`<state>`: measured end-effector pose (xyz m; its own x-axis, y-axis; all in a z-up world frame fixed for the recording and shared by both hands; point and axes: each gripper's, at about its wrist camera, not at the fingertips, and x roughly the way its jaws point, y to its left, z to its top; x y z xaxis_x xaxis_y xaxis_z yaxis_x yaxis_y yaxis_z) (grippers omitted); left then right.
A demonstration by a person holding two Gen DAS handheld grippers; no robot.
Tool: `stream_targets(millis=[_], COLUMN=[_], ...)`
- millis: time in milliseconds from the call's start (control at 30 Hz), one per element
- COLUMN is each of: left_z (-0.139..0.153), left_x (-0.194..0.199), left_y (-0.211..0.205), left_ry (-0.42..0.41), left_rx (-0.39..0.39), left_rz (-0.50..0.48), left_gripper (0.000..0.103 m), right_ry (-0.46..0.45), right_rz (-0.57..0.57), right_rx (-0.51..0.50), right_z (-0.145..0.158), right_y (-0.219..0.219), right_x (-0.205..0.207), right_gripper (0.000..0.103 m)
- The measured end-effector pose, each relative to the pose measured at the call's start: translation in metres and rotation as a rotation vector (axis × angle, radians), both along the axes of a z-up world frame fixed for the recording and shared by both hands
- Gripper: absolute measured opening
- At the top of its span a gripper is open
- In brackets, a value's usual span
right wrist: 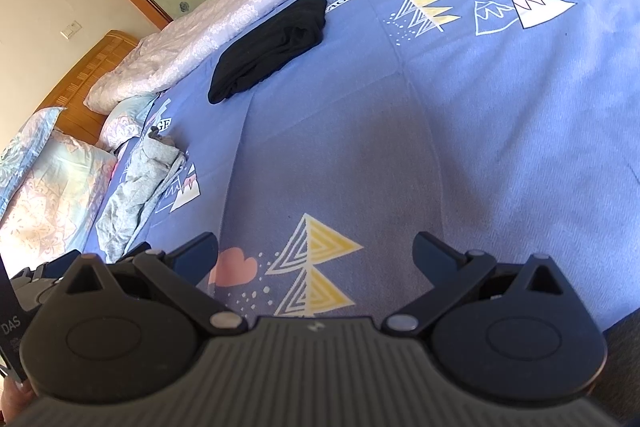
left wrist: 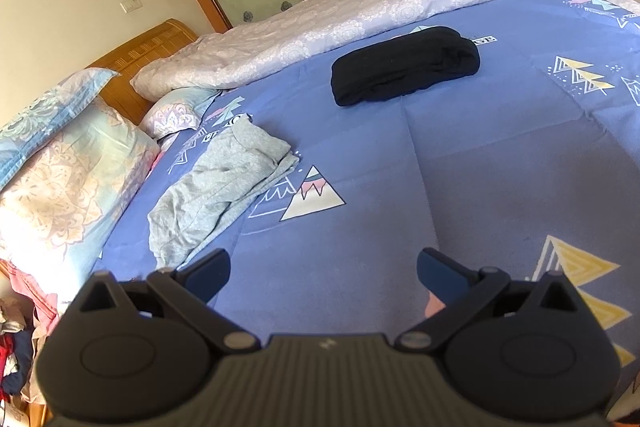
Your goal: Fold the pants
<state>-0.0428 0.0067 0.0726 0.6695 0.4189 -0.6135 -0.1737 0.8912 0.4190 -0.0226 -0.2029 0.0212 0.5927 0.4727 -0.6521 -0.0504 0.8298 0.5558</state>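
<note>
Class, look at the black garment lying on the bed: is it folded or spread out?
Folded. The black garment lies as a compact, thick bundle with stacked layers at its edge on the blue bedsheet, unlike the crumpled grey garment.

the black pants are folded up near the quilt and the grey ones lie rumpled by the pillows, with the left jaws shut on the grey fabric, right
Not quite. The left gripper is open and holds nothing, as the left wrist view shows. The black pants do lie folded near the quilt, and the grey pants lie rumpled by the pillows.
</note>
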Motion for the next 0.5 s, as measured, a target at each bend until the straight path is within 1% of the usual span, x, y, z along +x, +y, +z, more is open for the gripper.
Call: stream_targets(millis=[500], left_z=[-0.0011], left_x=[-0.0011], left_y=[-0.0013], left_ry=[-0.01], left_rx=[0.023], left_rz=[-0.006], left_gripper=[0.103], right_ry=[0.008], right_rz=[0.002], right_rx=[0.002], right_z=[-0.0021], right_y=[-0.002], right_x=[0.0017], right_gripper=[0.103])
